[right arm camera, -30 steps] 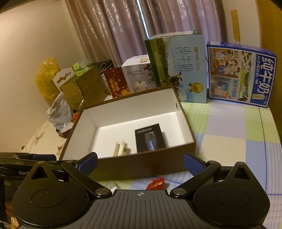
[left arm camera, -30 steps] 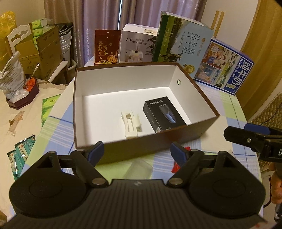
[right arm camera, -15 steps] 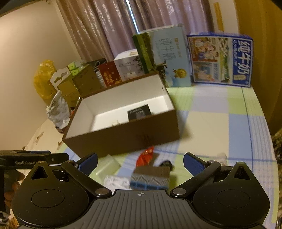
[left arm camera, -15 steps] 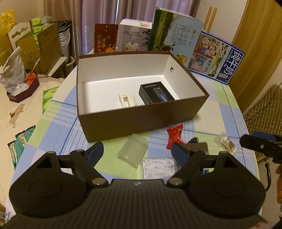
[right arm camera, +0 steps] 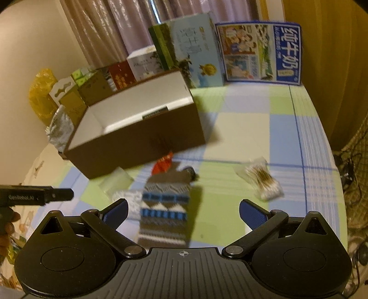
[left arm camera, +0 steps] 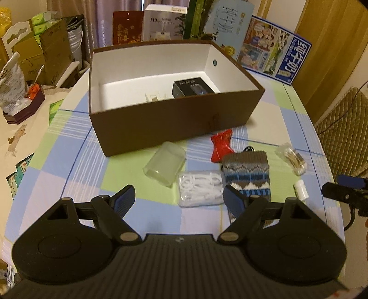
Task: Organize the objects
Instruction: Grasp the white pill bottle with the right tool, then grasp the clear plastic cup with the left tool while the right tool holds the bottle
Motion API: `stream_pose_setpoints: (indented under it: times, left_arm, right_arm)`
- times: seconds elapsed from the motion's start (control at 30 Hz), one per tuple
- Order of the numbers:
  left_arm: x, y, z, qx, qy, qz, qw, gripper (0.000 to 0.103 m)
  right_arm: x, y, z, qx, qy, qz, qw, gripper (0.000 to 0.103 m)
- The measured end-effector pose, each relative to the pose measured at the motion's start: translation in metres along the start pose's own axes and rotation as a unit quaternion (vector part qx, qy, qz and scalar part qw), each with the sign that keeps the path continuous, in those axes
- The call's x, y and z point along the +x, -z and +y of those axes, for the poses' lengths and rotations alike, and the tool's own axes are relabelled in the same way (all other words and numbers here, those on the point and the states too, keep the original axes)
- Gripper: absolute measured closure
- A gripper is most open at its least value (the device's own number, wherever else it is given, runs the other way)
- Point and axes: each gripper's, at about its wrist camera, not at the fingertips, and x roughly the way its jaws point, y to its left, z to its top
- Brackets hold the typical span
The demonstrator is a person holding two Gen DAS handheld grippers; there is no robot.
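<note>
One brown box (left arm camera: 174, 119) with a white lining sits open on the far half of the table (left arm camera: 76, 174), and it holds two things: a black product box (left arm camera: 192, 88) toward its right and a small cream plastic piece (left arm camera: 154, 96) just left of it. Four printed cartons stand in a row behind it against the curtain: a blue milk carton (left arm camera: 273, 53) far right, a green-and-blue one (left arm camera: 220, 23), a white one (left arm camera: 164, 21) and a dark red one (left arm camera: 127, 30).

Six loose items lie on the near side of the brown box: one knitted pouch (left arm camera: 247, 172) with zigzag bands, one clear plastic case (left arm camera: 164, 163) left of it, one bag of white pieces (left arm camera: 200, 189) between them, one red wrapper (left arm camera: 221, 145) close to the box wall, one packet of cotton swabs (left arm camera: 292, 158) to the right, one small white bottle (left arm camera: 301, 189) nearer.

Both grippers hang over the near edge, holding nothing: the left gripper (left arm camera: 179, 199) with jaws spread above the bag, the right gripper (right arm camera: 182, 210) spread wide over the pouch.

Checked cloth in green, blue and lilac covers the table; a woven chair (left arm camera: 345, 128) stands at right, cardboard boxes (left arm camera: 43, 55) at far left.
</note>
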Motion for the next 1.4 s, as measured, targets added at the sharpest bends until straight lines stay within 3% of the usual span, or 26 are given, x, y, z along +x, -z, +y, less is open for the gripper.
stream_pose_setpoints:
  times: [0.27, 0.57, 0.73, 1.1, 1.27, 1.4]
  left_arm:
    - [0.005, 0.006, -0.004, 0.012, 0.002, 0.004, 0.9999, 0.022]
    - [0.016, 0.009, -0.004, 0.021, 0.003, 0.008, 0.9997, 0.022]
    - [0.022, 0.009, 0.002, 0.019, -0.001, 0.007, 0.9998, 0.022]
    - [0.045, 0.001, 0.02, 0.016, -0.011, 0.001, 0.9998, 0.022]
    - [0.061, -0.004, 0.026, 0.02, -0.013, 0.003, 0.9997, 0.023]
    - [0.073, -0.009, 0.027, 0.027, -0.01, 0.001, 0.9996, 0.023]
  right_arm:
    - [0.003, 0.018, -0.011, -0.002, 0.027, 0.008, 1.0, 0.004]
    - [0.026, 0.026, -0.03, 0.004, 0.071, 0.011, 0.997, 0.039]
    - [0.046, 0.027, -0.051, 0.023, 0.095, 0.018, 0.995, 0.052]
    - [0.078, 0.029, -0.074, 0.038, 0.112, 0.037, 0.992, 0.064]
    - [0.088, 0.03, -0.074, 0.036, 0.115, 0.044, 0.992, 0.078]
    - [0.09, 0.026, -0.075, 0.038, 0.118, 0.042, 0.991, 0.079]
